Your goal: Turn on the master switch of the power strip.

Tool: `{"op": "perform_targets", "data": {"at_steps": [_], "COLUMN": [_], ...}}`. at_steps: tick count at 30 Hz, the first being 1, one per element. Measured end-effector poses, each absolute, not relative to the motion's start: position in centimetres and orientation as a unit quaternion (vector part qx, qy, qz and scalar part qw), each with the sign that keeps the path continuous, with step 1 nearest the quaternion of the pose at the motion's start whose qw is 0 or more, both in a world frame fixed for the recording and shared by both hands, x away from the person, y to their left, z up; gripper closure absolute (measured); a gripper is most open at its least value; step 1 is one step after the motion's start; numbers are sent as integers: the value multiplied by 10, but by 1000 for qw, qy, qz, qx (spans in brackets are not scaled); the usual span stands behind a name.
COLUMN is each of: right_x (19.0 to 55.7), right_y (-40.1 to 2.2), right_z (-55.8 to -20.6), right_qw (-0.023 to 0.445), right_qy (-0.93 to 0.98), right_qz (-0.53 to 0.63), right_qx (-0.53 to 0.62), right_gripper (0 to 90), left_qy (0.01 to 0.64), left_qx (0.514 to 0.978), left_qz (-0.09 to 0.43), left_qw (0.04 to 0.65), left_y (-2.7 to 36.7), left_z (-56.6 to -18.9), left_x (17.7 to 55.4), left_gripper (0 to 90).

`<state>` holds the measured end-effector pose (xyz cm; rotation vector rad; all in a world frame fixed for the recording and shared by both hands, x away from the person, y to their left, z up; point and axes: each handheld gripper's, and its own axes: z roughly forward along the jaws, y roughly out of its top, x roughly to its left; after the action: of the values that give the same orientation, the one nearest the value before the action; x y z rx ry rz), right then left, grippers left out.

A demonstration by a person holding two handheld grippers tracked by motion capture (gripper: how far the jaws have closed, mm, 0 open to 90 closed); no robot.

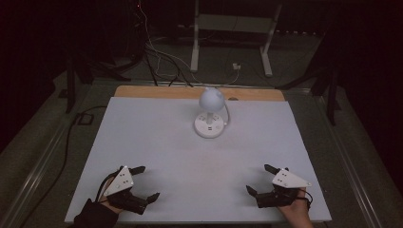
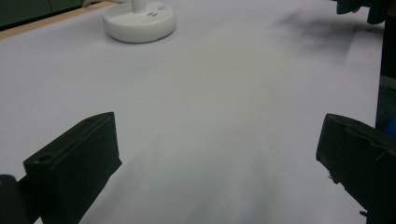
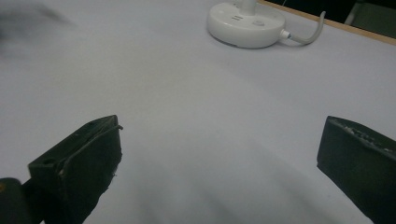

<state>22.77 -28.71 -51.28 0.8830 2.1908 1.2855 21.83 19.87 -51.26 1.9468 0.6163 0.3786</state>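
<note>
At the bottom corners of the high view, we see the left gripper (image 1: 144, 183) and right gripper (image 1: 260, 179) spread wide, holding nothing.

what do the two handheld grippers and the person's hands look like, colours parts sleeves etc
Both the left gripper and the right gripper have black bodies with two blocky black jaws and a grey three-cornered plate on top, dotted with small marks. The left hand wears a black sleeve or glove. A dark cable loops beside each gripper.

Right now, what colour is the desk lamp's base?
White; the desk lamp's base shows best in the right gripper view.
</note>
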Motion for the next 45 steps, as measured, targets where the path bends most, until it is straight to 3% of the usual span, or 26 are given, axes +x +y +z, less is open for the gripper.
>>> {"op": "perform_targets", "data": {"at_steps": [28, 45], "right_x": [231, 234], "right_y": [-280, -268], "right_z": [-505, -473], "right_qw": [184, 143], "right_qy": [808, 806], "right_qz": [439, 467], "right_qx": [346, 335], "right_gripper": [0, 0], "left_qy": [248, 244], "left_qx": [810, 807], "left_qz": [140, 135], "left_qw": [513, 522], "left_y": [195, 194], "left_z": [-512, -510], "left_x": [217, 216], "left_gripper": [0, 0]}}
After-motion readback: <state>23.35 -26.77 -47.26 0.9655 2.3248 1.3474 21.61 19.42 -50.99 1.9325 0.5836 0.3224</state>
